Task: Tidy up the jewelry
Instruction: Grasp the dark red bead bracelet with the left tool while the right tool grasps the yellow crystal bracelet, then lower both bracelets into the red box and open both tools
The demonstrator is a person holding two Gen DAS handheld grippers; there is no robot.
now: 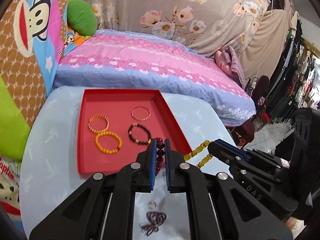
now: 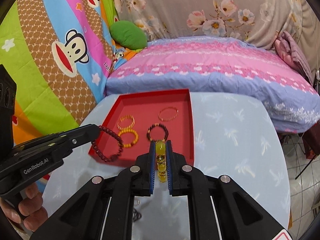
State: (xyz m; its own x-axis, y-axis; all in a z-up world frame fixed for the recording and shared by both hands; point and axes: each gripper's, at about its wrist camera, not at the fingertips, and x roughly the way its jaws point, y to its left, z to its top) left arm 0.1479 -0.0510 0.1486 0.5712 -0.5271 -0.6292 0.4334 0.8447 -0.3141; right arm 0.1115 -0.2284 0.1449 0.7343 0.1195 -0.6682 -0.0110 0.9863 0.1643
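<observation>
A red tray (image 1: pixel 120 96) (image 2: pixel 156 95) sits on the pale blue table and holds several bracelets: a gold bangle (image 1: pixel 99 124), an orange bead bracelet (image 1: pixel 108 142), a thin gold ring bangle (image 1: pixel 140 113) and a dark bead bracelet (image 1: pixel 139 134). My left gripper (image 1: pixel 160 142) (image 2: pixel 96 130) is shut on a dark red bead bracelet (image 1: pixel 160 154) (image 2: pixel 109 144), which hangs over the tray's near left corner. My right gripper (image 2: pixel 161 143) (image 1: pixel 210 145) is shut on a yellow bead bracelet (image 2: pixel 161 160) (image 1: pixel 197 154) just before the tray's front edge.
A small silver ring (image 1: pixel 152 205) and a dark beaded chain (image 1: pixel 153 222) lie on the table (image 2: pixel 230 140) near me. A pink and blue pillow (image 1: pixel 150 68) lies behind the tray. Patterned fabrics hang at the back and left.
</observation>
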